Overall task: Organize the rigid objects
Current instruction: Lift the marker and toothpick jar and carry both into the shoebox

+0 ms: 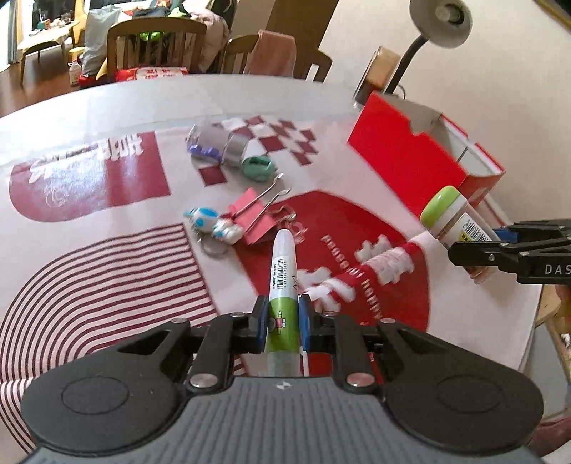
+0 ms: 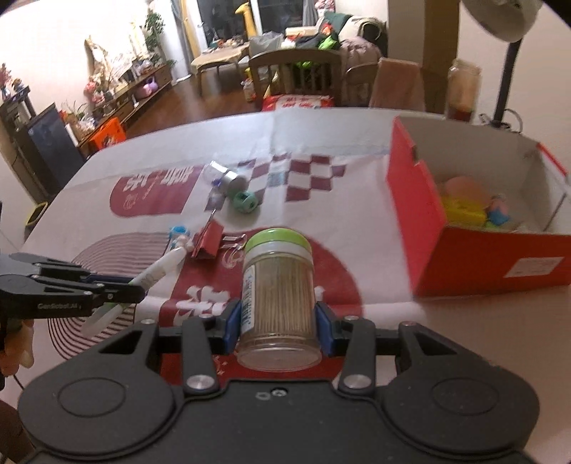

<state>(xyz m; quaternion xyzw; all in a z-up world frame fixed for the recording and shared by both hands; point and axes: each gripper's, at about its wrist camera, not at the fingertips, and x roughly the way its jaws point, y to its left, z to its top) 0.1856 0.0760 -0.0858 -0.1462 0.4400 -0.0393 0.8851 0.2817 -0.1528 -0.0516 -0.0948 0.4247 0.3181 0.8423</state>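
My left gripper (image 1: pixel 282 323) is shut on a white-and-green marker pen (image 1: pixel 283 271), which points forward above the table; the same left gripper (image 2: pixel 137 290) and pen (image 2: pixel 157 273) show at the left of the right wrist view. My right gripper (image 2: pixel 278 321) is shut on a clear toothpick jar with a green lid (image 2: pixel 277 282), held above the cloth; the jar (image 1: pixel 451 216) and right gripper (image 1: pixel 499 237) appear at the right of the left wrist view. An open red box (image 2: pixel 474 257) stands to the right with several coloured items inside.
On the red-and-white cloth (image 1: pixel 89 185) lie a red binder clip (image 1: pixel 255 217), a blue-and-white toy keychain (image 1: pixel 214 223), a green tape dispenser (image 1: pixel 257 167) and a silver roll (image 1: pixel 221 142). A desk lamp (image 1: pixel 440 21) and a jar (image 2: pixel 463 89) stand behind the box. Chairs line the far edge.
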